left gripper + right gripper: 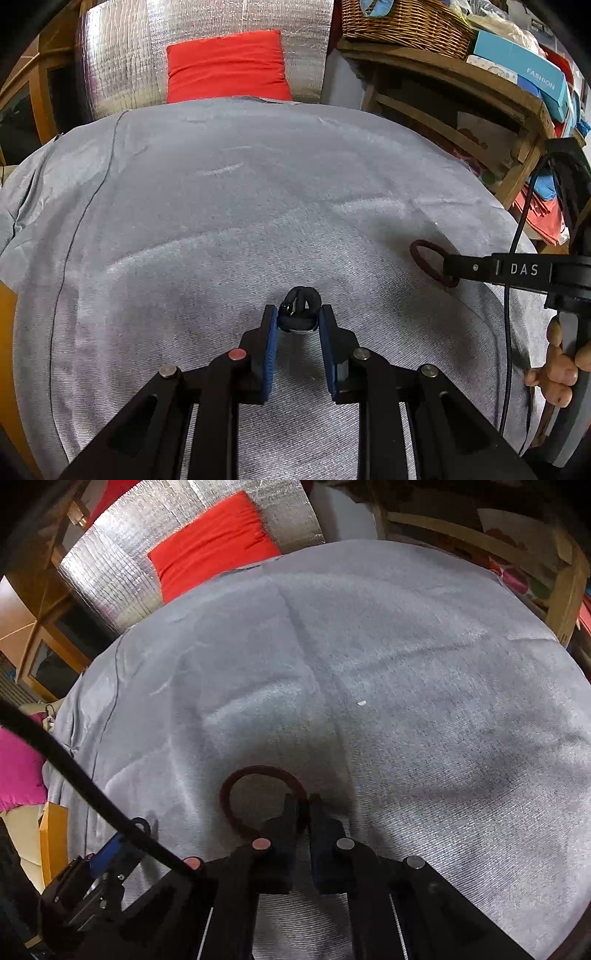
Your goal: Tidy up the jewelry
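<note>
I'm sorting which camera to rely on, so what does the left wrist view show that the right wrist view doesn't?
Left wrist only: the left gripper shut on a black knotted cord bracelet, a woven wicker basket, a teal box.

Right wrist only: a pink cloth.

Both: the right gripper shut on a dark red ring-shaped band, the grey cloth, a red cushion.

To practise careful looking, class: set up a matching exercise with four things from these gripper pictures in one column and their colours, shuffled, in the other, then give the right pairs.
Things:
1. Ring pinched by the right gripper
2. Knotted band between the left gripper fingers
3. Cushion behind the table
4. Cloth covering the table

Colours:
A. grey
B. bright red
C. black
D. dark maroon

Pairs: 1-D, 2-C, 3-B, 4-A
</note>
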Motion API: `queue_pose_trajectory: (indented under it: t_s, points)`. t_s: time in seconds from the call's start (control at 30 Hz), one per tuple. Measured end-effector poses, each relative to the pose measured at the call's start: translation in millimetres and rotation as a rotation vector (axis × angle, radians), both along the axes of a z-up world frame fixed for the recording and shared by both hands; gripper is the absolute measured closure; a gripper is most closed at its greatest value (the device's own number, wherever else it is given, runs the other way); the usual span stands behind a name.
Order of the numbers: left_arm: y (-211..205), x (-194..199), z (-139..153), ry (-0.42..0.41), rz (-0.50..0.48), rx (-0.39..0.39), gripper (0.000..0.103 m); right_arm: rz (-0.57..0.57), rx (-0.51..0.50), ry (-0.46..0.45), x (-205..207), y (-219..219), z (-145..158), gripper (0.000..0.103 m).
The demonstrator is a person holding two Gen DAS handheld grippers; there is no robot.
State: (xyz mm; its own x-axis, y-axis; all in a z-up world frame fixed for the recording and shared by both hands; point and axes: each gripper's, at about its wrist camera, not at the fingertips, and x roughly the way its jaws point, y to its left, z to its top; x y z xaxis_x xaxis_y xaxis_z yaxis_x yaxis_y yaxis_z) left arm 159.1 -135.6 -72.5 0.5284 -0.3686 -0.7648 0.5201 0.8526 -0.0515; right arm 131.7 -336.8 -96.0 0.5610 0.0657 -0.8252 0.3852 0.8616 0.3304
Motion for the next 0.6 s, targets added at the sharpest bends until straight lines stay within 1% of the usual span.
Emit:
queue_pose_trajectory:
  t_s: [0.23, 0.6]
  points:
    - [4.4, -1.6, 0.0, -0.007, 0.009, 0.016, 0.080, 0.028, 0.015, -0.042, 1.3, 13.0, 9.4, 0.097]
    - [18.9, -1.9, -1.2, -0.005, 0.037, 0.040, 0.079, 0.077, 0.031, -0.037, 5.4, 33.5, 7.4, 0.096]
